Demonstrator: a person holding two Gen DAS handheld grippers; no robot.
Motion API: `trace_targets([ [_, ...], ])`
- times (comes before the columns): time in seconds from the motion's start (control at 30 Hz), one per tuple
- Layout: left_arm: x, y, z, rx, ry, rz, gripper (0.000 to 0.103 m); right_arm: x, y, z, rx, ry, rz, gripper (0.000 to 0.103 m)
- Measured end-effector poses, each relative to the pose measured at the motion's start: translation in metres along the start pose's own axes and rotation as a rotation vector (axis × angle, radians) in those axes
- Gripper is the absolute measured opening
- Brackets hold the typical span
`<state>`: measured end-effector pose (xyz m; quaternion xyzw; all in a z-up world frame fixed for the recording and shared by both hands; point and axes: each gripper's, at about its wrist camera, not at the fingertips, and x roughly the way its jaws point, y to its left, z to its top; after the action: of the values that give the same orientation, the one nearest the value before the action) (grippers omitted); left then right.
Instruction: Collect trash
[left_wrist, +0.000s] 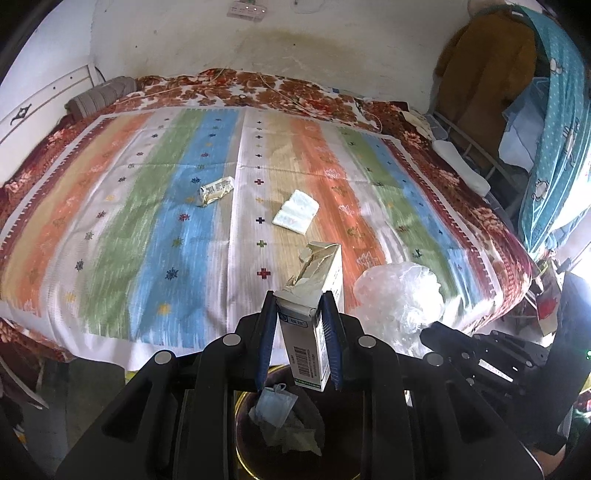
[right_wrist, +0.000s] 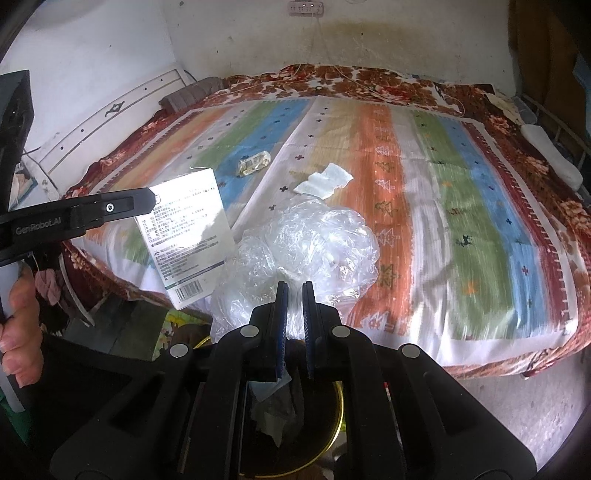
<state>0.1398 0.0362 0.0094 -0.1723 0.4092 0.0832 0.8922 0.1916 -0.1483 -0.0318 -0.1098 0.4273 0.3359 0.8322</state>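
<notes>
Striped bedspread (left_wrist: 184, 206) holds two scraps; stained, perhaps damp, wall (left_wrist: 295, 48) behind.

- Left gripper (left_wrist: 301, 325) pointed steeply down and forward, blue pads (left_wrist: 266, 339) clamped on both sides of a torn carton (left_wrist: 314, 325), jaws only narrowly apart, carton upright between them.
- Same left gripper (right_wrist: 147, 201) seen side-on from the right wrist view, black arm reaching in from the left edge, tip against the carton (right_wrist: 184, 229).
- Person's left hand (right_wrist: 20, 325) wrapped round the handle, fingers curled.
- Right gripper (right_wrist: 295, 306) also angled down, pads nearly together, pinching crumpled clear plastic (right_wrist: 306, 243).
- Right gripper (left_wrist: 432, 330) sat just beside the left one, on its right.
</notes>
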Motion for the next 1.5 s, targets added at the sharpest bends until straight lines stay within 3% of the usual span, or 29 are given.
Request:
trace_targets([
  [0.33, -0.011, -0.001, -0.025, 0.005, 0.004, -0.005, 0.024, -0.004, 0.01, -0.026, -0.006, 0.03, -0.001, 0.007],
  [0.7, -0.013, -0.011, -0.052, 0.041, 0.024, 0.045, 0.024, -0.001, 0.023, -0.058, -0.02, 0.095, -0.015, 0.007],
  [1.07, -0.001, -0.016, -0.082, 0.061, 0.088, 0.151, 0.024, 0.014, 0.032, -0.087, -0.034, 0.188, -0.046, 0.007],
  [1.5, 0.025, -0.018, -0.097, 0.042, 0.187, 0.194, 0.024, 0.041, 0.035, -0.107, 0.001, 0.306, -0.054, 0.007],
])
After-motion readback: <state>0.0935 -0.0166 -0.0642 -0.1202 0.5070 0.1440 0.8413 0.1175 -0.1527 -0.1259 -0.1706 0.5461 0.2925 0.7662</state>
